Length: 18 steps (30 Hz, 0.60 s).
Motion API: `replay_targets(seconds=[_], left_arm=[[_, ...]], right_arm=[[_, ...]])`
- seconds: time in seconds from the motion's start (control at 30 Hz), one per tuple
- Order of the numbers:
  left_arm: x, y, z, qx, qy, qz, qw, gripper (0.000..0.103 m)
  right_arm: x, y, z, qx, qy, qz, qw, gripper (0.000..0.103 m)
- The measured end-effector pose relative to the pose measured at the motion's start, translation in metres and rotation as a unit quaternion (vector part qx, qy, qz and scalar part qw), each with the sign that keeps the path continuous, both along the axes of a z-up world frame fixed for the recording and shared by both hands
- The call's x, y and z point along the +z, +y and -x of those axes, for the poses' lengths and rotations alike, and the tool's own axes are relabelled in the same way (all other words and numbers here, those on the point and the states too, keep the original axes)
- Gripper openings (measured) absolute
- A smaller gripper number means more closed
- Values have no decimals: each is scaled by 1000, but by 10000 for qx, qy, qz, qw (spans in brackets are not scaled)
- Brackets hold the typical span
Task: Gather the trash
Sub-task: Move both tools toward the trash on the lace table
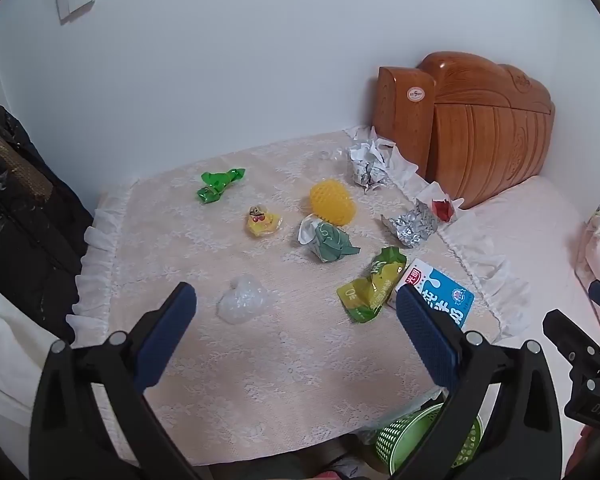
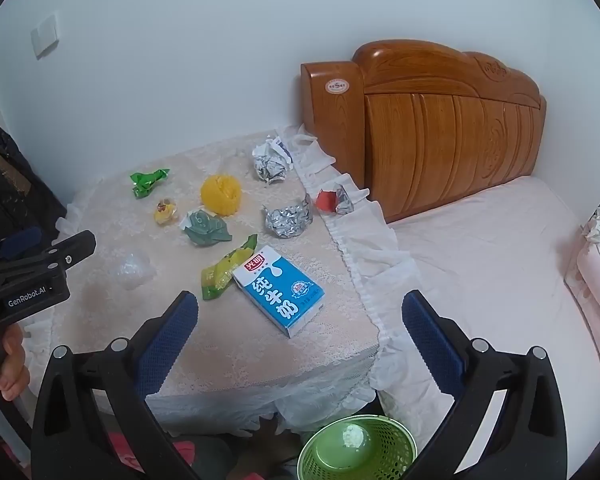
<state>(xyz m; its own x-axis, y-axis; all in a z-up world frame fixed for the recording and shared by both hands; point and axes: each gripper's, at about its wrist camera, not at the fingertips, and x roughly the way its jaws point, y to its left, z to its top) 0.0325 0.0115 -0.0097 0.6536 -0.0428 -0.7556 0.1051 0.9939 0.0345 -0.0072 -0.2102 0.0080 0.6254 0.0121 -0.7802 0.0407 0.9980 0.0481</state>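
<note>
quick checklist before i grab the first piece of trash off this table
1. Left hand-held gripper open and empty: ok.
2. Right hand-held gripper open and empty: ok.
3. Green basket in view below the table edge, opening up: ok.
4. Milk carton lying flat, nothing on top, nearest the right one: ok.
5. Clear plastic wad free in front of the left one: ok.
6. Whether the carton is empty: cannot tell.

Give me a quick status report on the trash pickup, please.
Left gripper open, right gripper open, both empty. Blue-and-white milk carton nearest, lying on lace-covered table. Green mesh wastebasket below, unobstructed.
</note>
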Motion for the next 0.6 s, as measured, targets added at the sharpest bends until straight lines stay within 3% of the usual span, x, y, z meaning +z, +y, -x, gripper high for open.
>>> replay_targets(seconds=[0.6], left_arm=[[-6, 3, -2, 48, 110, -19, 9999, 96]], right_arm=[[-3, 2, 4, -23, 14, -4, 10000, 101]])
